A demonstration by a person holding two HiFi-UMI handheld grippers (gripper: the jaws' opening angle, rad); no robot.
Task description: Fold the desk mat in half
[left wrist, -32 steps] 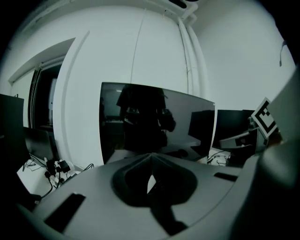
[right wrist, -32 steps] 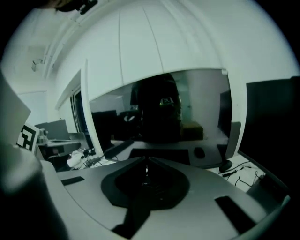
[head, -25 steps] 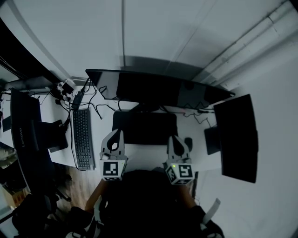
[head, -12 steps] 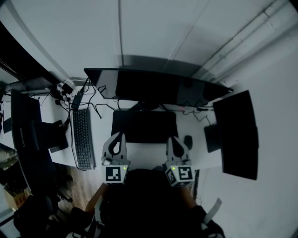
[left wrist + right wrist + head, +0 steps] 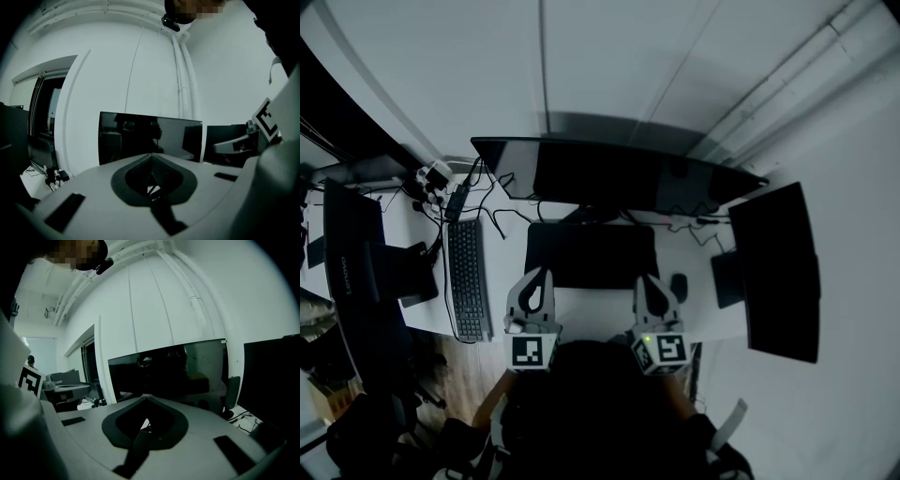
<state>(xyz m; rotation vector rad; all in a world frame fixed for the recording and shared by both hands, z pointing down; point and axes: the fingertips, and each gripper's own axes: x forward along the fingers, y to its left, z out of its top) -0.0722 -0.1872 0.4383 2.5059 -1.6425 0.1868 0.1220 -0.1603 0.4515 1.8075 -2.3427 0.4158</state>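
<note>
Head view: the desk mat (image 5: 591,255) lies flat and unfolded on the white desk (image 5: 600,307), with its far edge at the foot of the wide monitor (image 5: 619,178). The keyboard (image 5: 469,279) lies clear of its left edge, and the mouse (image 5: 679,286) sits just off its near right corner. A bare strip of desk runs along its near edge. The left gripper (image 5: 541,275) and right gripper (image 5: 646,279) hover there, both with jaws pressed together and holding nothing. In the right gripper view, "lenovo" reads on the left monitor (image 5: 65,378).
</note>
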